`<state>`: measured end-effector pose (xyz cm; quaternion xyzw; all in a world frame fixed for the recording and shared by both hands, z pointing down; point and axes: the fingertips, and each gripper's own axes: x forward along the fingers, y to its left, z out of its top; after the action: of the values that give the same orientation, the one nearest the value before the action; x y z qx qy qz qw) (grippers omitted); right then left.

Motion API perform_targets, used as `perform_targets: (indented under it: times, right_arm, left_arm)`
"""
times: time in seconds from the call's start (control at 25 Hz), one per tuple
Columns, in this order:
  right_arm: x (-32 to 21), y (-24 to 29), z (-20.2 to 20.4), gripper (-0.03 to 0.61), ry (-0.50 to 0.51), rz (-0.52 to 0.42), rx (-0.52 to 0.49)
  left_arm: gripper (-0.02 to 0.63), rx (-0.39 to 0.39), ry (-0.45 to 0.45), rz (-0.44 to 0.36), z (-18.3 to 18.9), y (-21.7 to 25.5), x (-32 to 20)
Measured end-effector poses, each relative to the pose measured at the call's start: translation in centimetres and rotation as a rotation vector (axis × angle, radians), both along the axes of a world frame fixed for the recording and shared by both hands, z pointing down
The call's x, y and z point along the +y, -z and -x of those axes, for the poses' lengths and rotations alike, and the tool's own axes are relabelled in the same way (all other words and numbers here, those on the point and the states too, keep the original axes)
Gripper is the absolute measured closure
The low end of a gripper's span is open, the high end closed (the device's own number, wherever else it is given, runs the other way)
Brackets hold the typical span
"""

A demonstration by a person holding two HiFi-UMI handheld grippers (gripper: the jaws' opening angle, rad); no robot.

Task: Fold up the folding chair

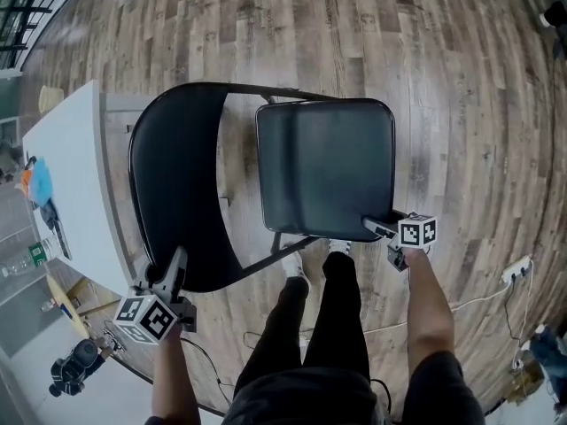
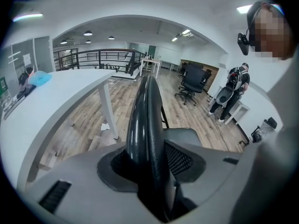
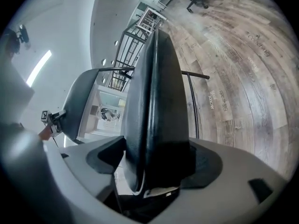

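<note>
Open folding chair (image 1: 330, 131) standing on the wood floor (image 1: 461, 87) before your legs (image 1: 341, 308). Your left gripper (image 1: 174, 266) is clamped on the backrest (image 1: 177, 184) at its near corner; your right gripper (image 1: 378, 227) is spread wide around the seat (image 1: 323, 189) at its near front corner, not squeezing it

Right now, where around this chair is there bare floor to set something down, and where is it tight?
Bare wooden floor lies beyond the seat and to its right. Tight: the white table stands close beside the backrest on the left, and a cable trails across the floor near the person's legs.
</note>
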<state>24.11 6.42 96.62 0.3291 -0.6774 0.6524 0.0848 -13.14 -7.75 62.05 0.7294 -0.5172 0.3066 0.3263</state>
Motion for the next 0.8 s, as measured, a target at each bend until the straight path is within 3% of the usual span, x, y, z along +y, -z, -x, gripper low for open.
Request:
perform_targets:
  times: [0.24,0.44,0.8]
  right_arm:
    - [-0.9,5.2,2.5,0.209,-0.027,-0.027,0.028]
    - [-1.6,10.7,6.3,0.216,0.006,-0.069,0.031]
    - [-3.5,21.6,16.6,0.216,0.058,-0.168,0.029]
  left_arm:
    - [0.463,0.061,0.032,-0.066,-0.1,3.8,-0.3]
    - [0.495,0.131,0.077,-0.114,1.0,7.0,-0.5]
    - [0.509,0.175,0.052,-0.143,5.4,12.6,-0.9]
